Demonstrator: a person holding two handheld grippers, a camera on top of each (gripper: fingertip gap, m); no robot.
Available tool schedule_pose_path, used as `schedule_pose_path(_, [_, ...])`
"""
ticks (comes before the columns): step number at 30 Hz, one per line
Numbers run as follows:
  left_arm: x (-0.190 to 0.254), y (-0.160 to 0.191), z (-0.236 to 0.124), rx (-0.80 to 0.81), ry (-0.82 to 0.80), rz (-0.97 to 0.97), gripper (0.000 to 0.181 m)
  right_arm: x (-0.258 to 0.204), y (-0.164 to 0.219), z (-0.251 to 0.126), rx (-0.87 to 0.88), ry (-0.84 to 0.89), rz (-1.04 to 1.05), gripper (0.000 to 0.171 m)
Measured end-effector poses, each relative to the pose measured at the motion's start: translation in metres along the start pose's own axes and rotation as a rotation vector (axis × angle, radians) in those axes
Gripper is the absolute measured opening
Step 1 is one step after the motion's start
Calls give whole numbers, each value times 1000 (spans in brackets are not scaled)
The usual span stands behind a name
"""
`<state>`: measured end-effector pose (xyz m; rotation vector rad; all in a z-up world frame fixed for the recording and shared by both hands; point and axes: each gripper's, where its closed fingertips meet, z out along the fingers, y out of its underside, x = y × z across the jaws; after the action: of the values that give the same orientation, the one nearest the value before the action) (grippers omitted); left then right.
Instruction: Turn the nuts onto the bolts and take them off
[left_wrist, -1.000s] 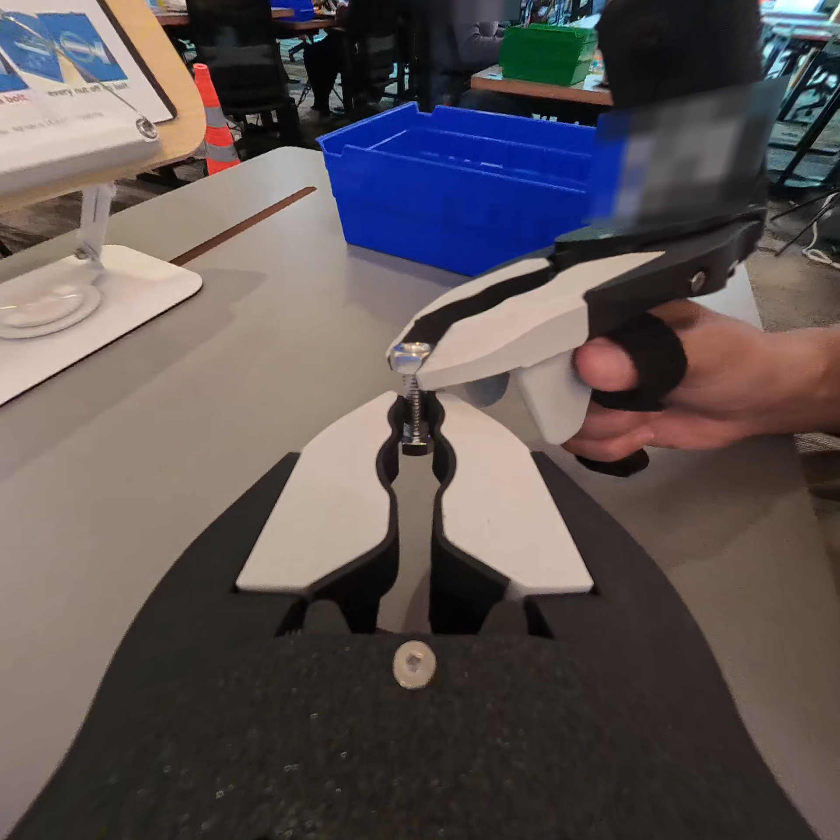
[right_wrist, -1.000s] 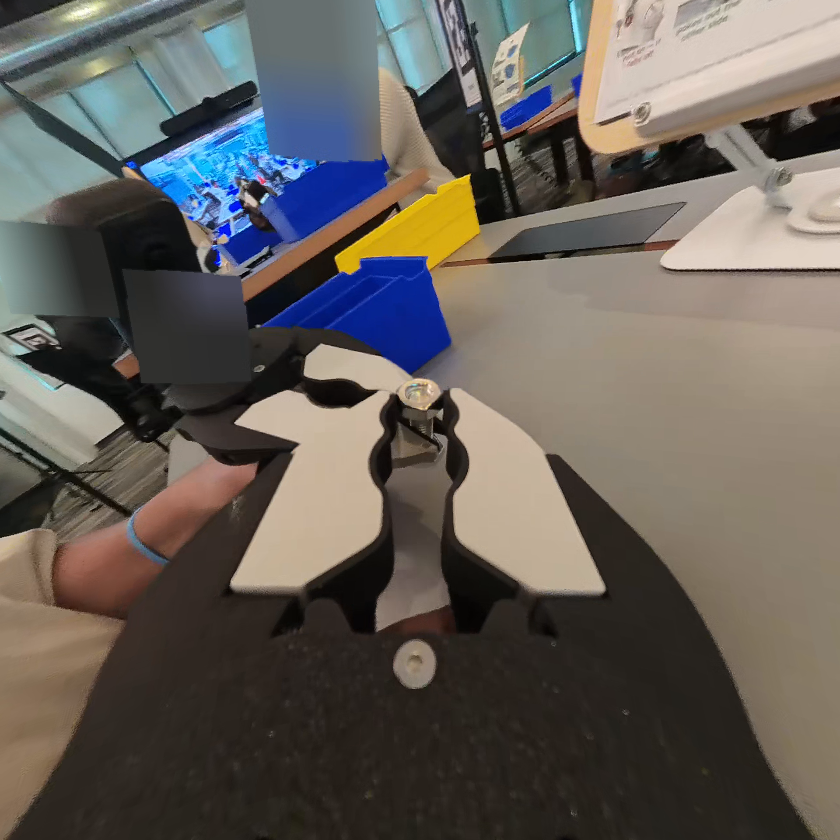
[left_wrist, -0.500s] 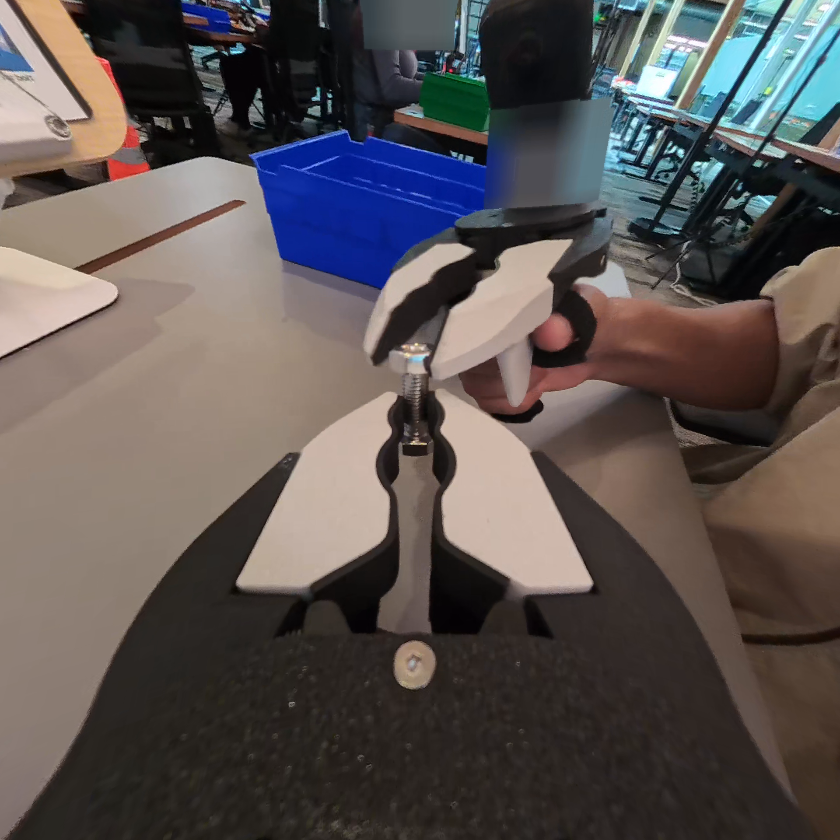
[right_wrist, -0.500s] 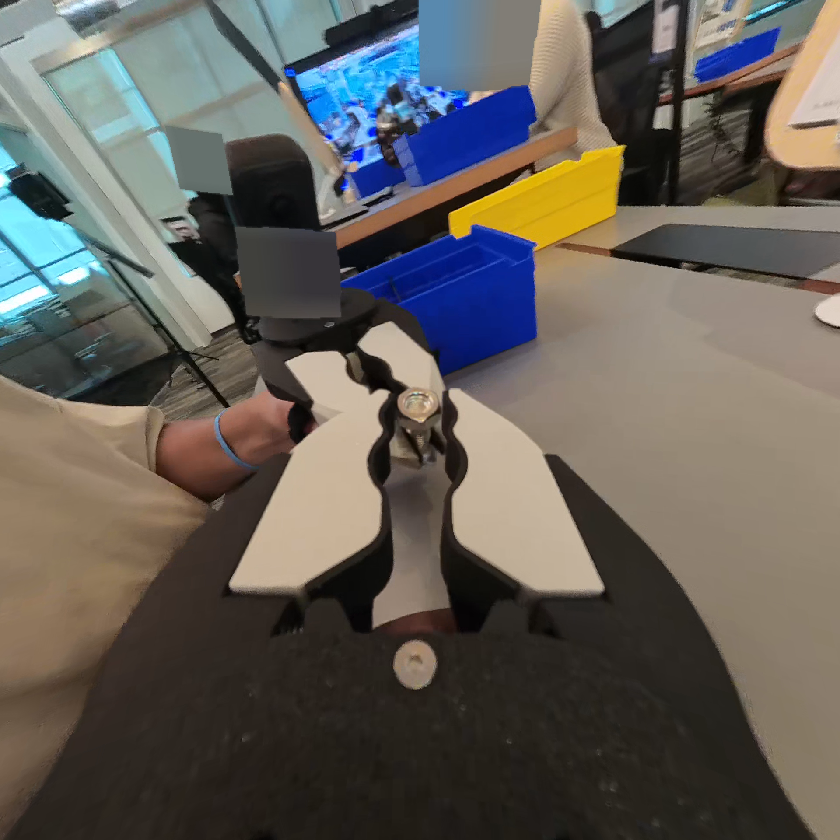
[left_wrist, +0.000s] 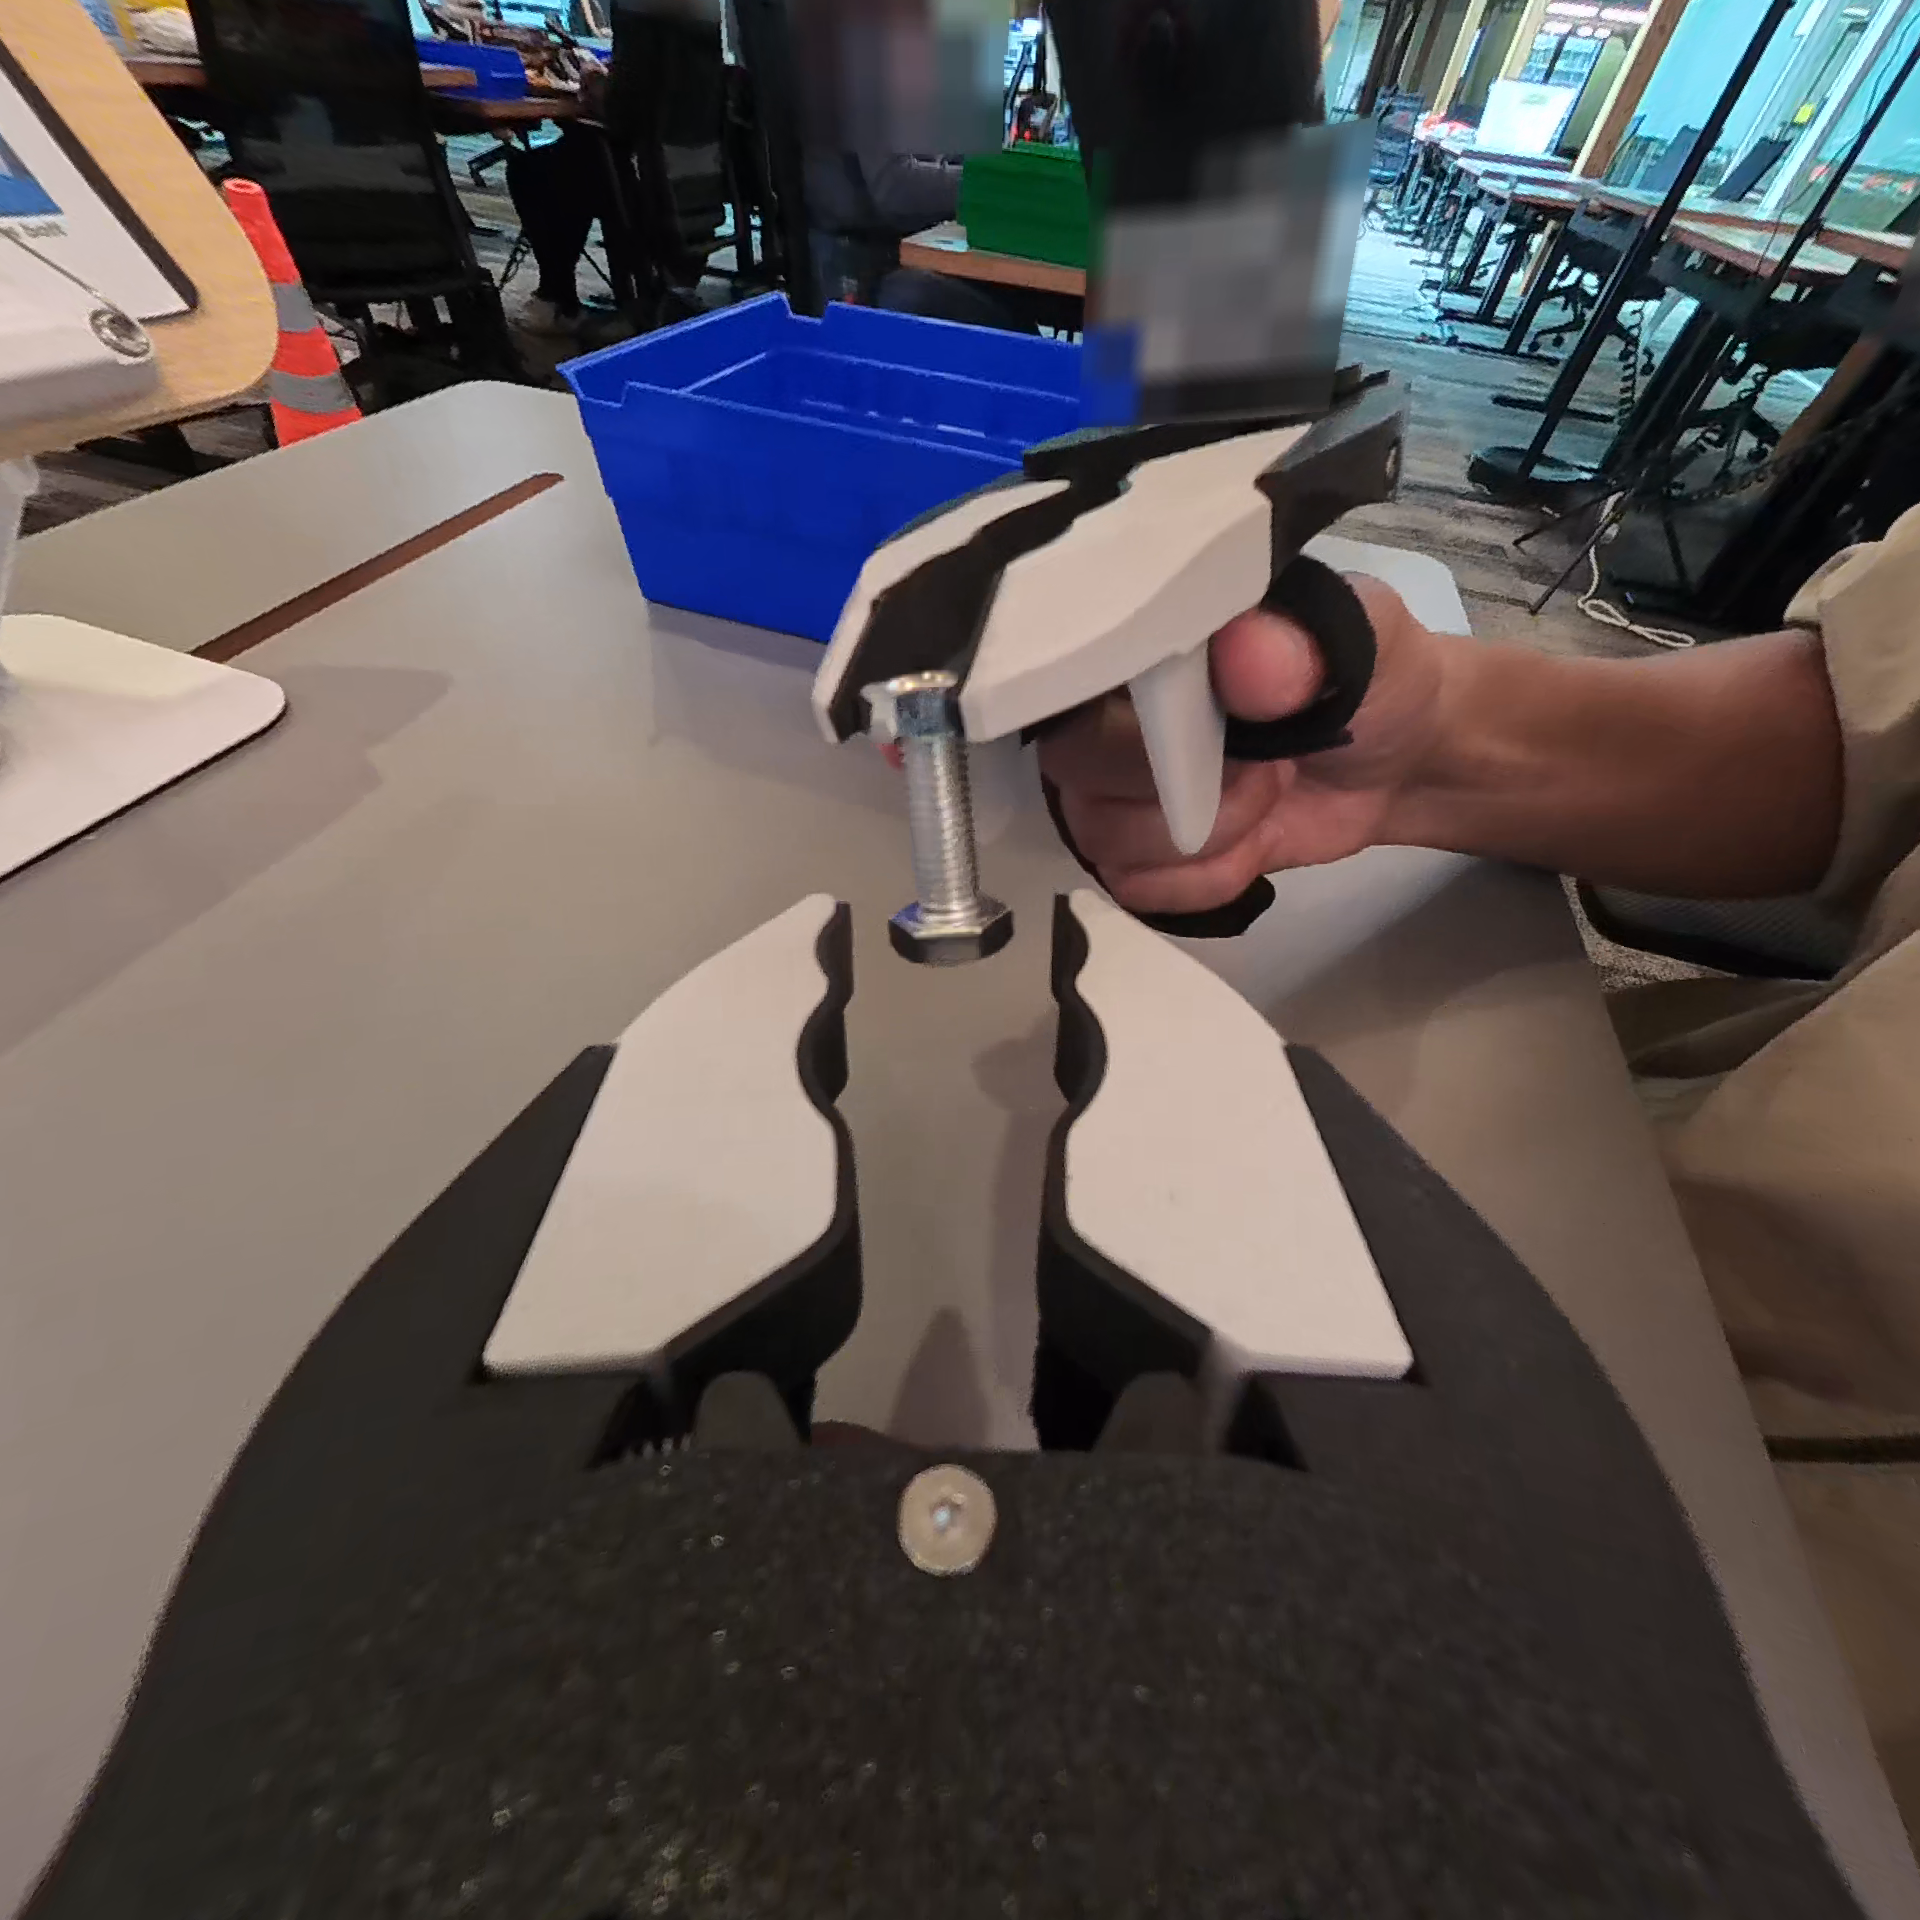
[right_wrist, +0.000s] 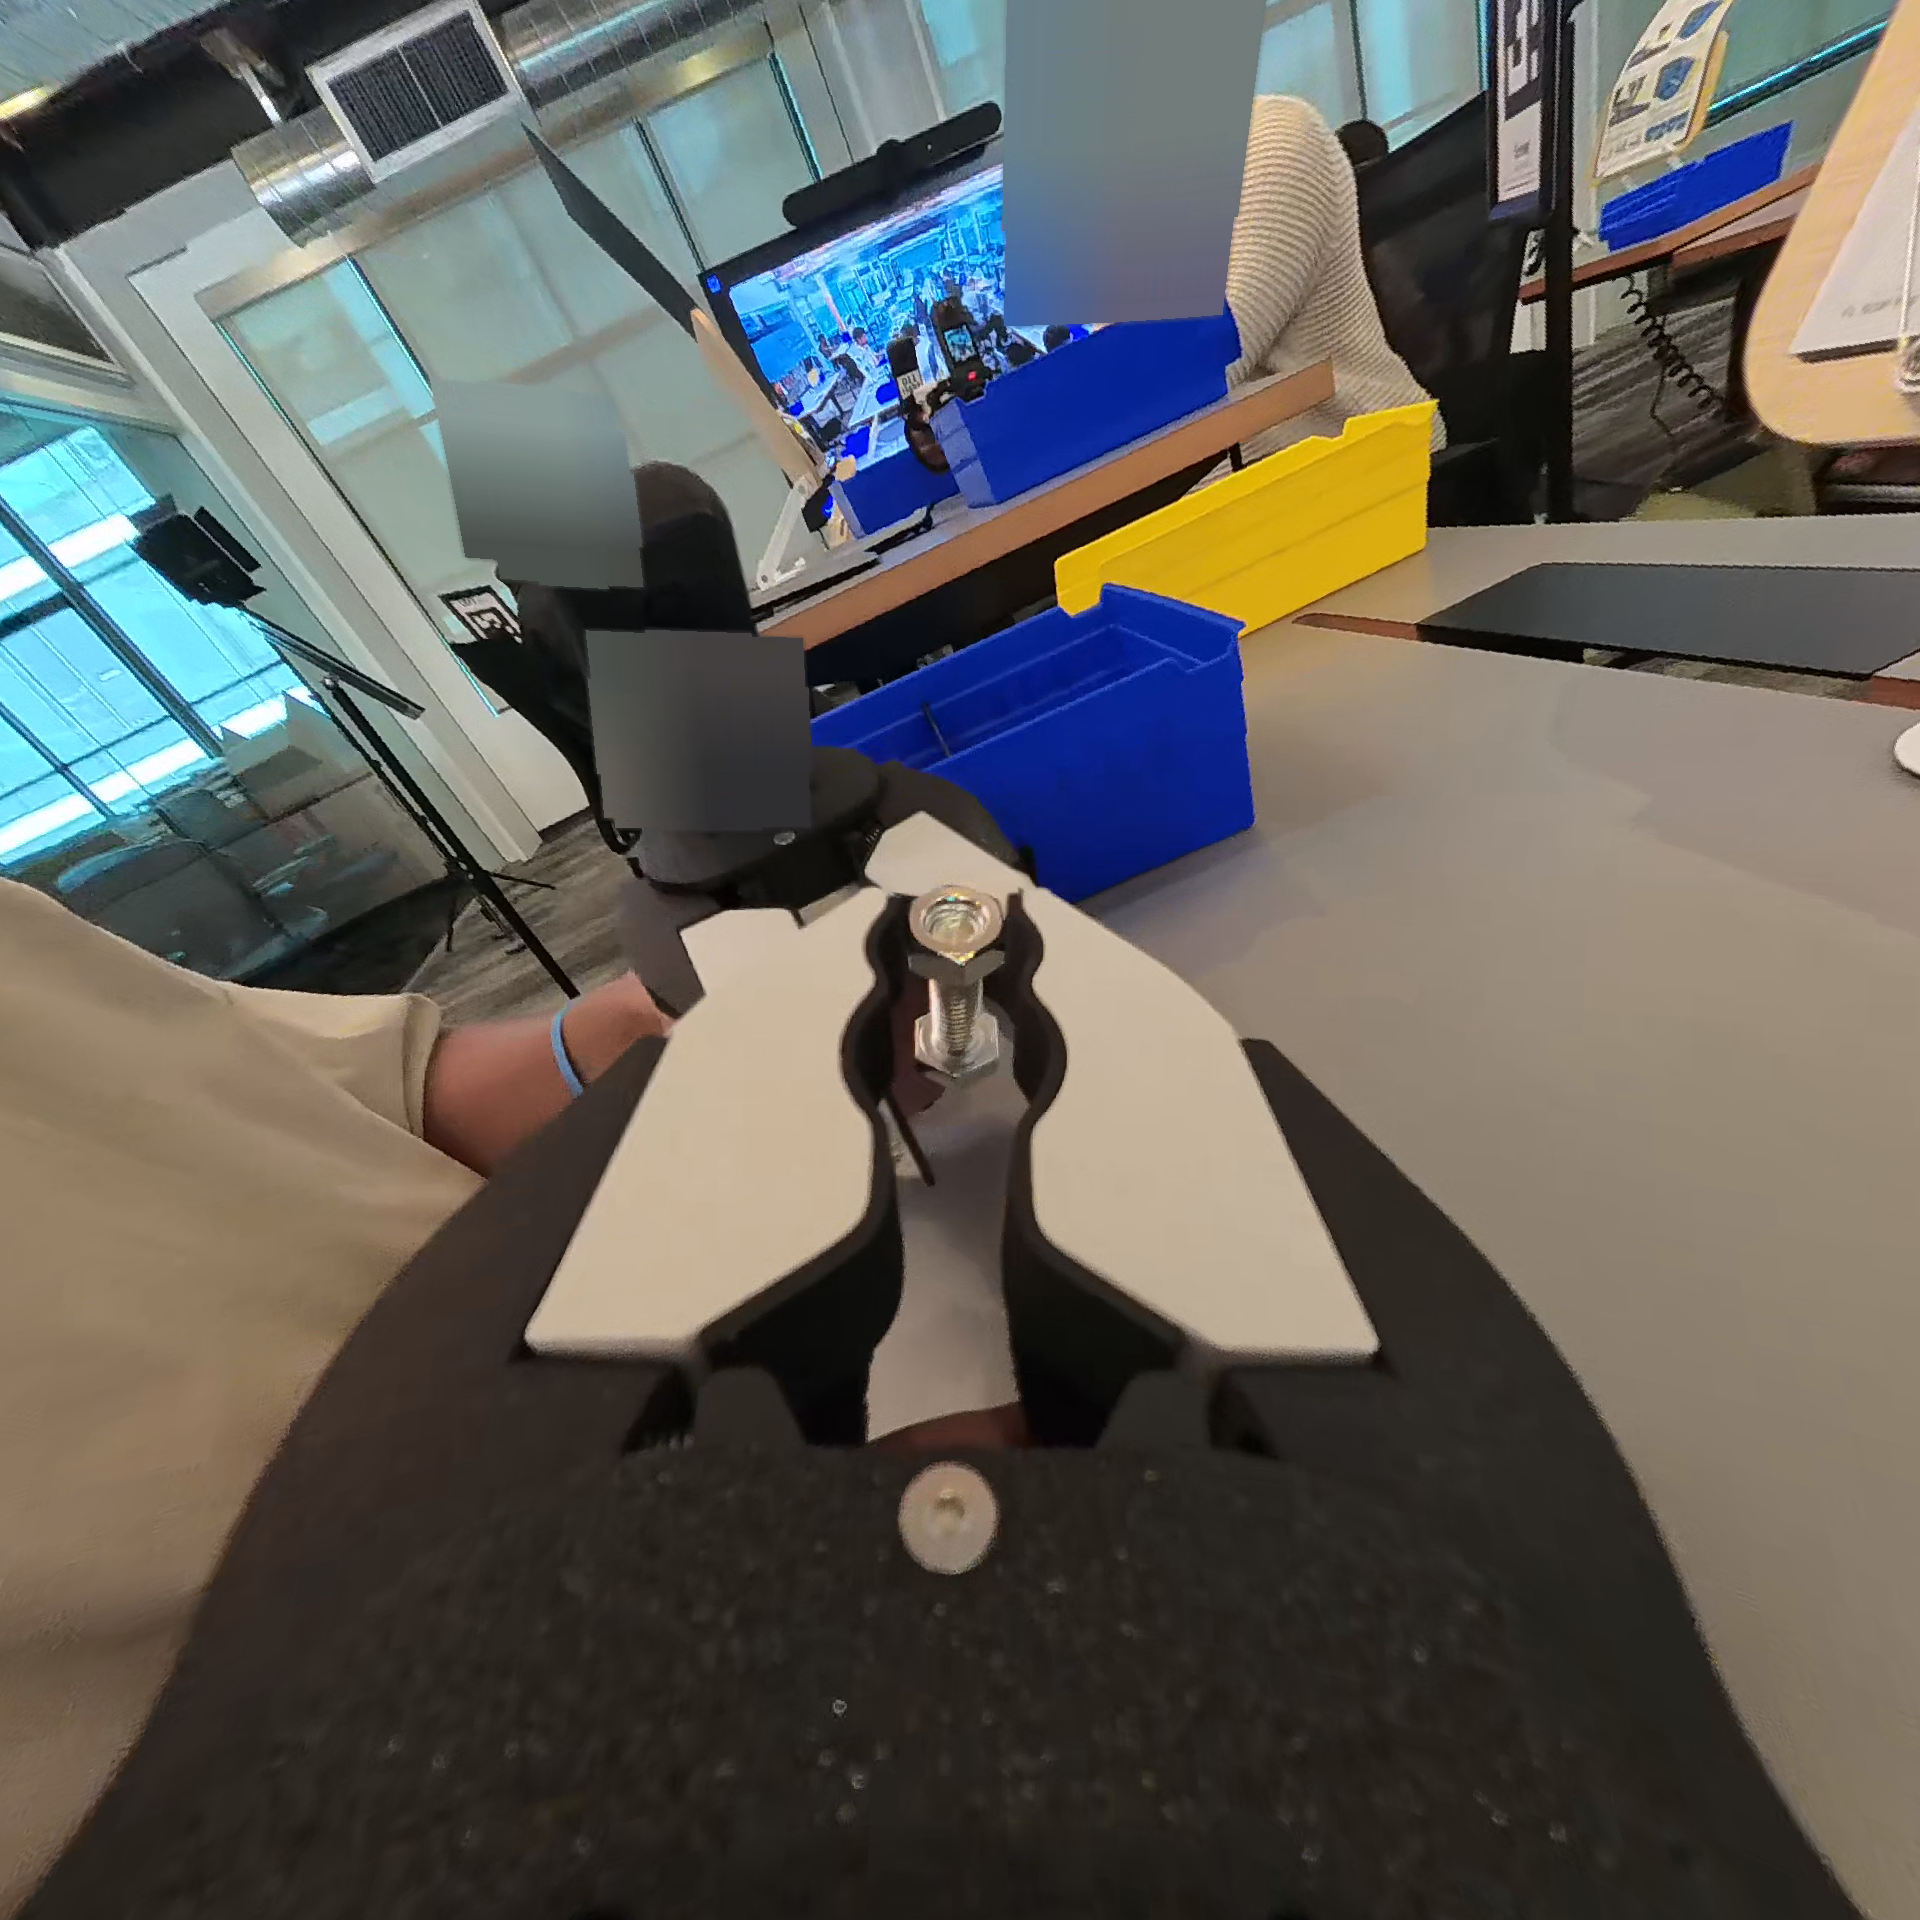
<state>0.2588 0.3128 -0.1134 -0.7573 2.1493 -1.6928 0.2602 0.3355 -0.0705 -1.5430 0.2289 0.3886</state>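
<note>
Where the bolt's lower hex sat clamped half a second ago, now noted a gap: left gripper (left_wrist: 948, 906) with jaws apart, flanking that hex on both sides without touching. Logged bolt (left_wrist: 938, 821) hanging upright, clear above the desk (left_wrist: 416, 935), carried from the top end alone. Found right gripper (right_wrist: 956, 914) with jaws together, clamped on the upper hex. Took that hex for the nut (right_wrist: 956, 923), since a threaded end seems to show in its middle, though hard to confirm at this angle. Saw bare thread between upper and lower hex, so placed the nut near the shank's tip. Read the release as a re-grip between turns, not the end of the step: nut not off. Judged next need: left jaws closing squarely on the flats of the lower hex before any twist. Flagged risk: single hold at the top, so a slack pinch could drop the bolt onto the desk. Noted blue bin (left_wrist: 831, 457) well behind, not involved.
</note>
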Motion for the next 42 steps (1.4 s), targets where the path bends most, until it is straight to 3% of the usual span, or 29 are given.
schedule_pose_path(6, [-2, -4, -4, 22, -17, 19, 20, 3, 0, -1, 6, 33, -2, 18])
schedule_pose_path(14, [-9, -2, -4, -13, -116, 126, 19, 8, 0, -1, 57, 109, 58, 18])
schedule_pose_path(18, [2, -7, -6, 24, -10, 57, 19, -1, -3, -4, 85, 46, 53, 19])
schedule_pose_path(27, [33, -21, -12, 115, 261, -91, 19, -23, -5, -11, 17, -161, -77, 43])
schedule_pose_path(32, [45, -25, -16, 146, 400, -183, 19, -38, -7, -14, 24, -285, -59, 19])
schedule_pose_path(35, [34, -22, -12, 138, 302, -155, 19, -28, -7, -11, 30, -198, -46, 19])
schedule_pose_path(39, [-5, -16, -7, 87, -51, -2, 19, 5, -6, -8, 75, 45, 48, 19])
schedule_pose_path(42, [-18, -10, -4, 23, -222, 114, 19, 17, -4, -6, 122, 178, 133, 19])
